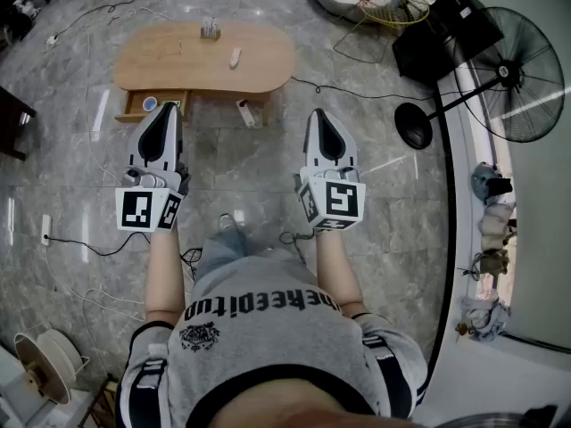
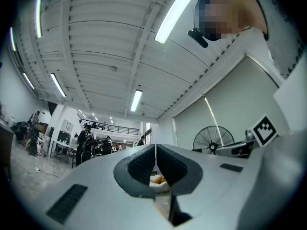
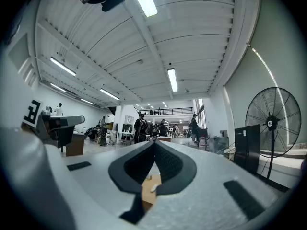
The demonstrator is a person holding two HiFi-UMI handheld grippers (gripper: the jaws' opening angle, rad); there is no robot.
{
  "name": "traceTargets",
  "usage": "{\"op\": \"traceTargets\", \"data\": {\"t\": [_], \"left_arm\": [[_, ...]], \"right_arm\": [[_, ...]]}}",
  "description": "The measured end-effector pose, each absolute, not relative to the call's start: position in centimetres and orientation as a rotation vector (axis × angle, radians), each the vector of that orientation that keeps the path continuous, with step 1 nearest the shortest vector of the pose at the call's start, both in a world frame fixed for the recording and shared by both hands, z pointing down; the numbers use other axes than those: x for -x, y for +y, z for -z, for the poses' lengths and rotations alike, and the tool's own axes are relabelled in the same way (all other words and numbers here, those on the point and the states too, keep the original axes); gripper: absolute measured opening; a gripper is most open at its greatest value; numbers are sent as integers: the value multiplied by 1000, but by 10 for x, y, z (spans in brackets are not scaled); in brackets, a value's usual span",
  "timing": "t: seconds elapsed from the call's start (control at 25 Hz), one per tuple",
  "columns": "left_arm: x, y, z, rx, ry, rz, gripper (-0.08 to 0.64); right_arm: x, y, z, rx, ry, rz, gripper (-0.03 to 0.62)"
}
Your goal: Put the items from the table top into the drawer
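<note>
Two items on the table top [image 1: 268,61], an oval slab of light wood with rounded ends, upper centre of the head view. Small pale upright holder [image 1: 211,29] near the slab's top edge, detail too small to resolve. White elongated piece [image 1: 235,58] mid-slab, smooth and rounded. Long axis near vertical in frame, top end leaning slightly right. Clear gap between holder and piece.

Drawer [image 1: 128,110] pulled out at the slab's lower left edge, same wood, shallow box, blue round thing [image 1: 149,104] inside.

Left gripper [image 1: 166,112] and right gripper [image 1: 319,114] side by side mid-frame. Pale grey plastic shells, dark ribbed pads [image 3: 139,166], noses toward the table. Both claws closed, pads meeting tip to tip, nothing clamped.

Glossy grey stone floor [image 1: 71,150] underneath. Black pedestal fan [image 1: 522,74] with round wire cage at right.
</note>
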State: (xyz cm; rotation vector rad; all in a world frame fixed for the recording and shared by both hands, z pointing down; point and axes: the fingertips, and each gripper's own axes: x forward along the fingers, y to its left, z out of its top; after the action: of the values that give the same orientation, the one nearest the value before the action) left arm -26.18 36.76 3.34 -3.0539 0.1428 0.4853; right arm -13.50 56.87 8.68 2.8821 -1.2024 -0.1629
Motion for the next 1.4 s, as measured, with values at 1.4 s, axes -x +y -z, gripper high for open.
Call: {"op": "traceTargets", "data": {"t": [1.4], "left_arm": [[186, 271, -35, 3061, 45, -485, 12]], "right_arm": [[73, 481, -90, -2972, -1152, 197, 3]]}}
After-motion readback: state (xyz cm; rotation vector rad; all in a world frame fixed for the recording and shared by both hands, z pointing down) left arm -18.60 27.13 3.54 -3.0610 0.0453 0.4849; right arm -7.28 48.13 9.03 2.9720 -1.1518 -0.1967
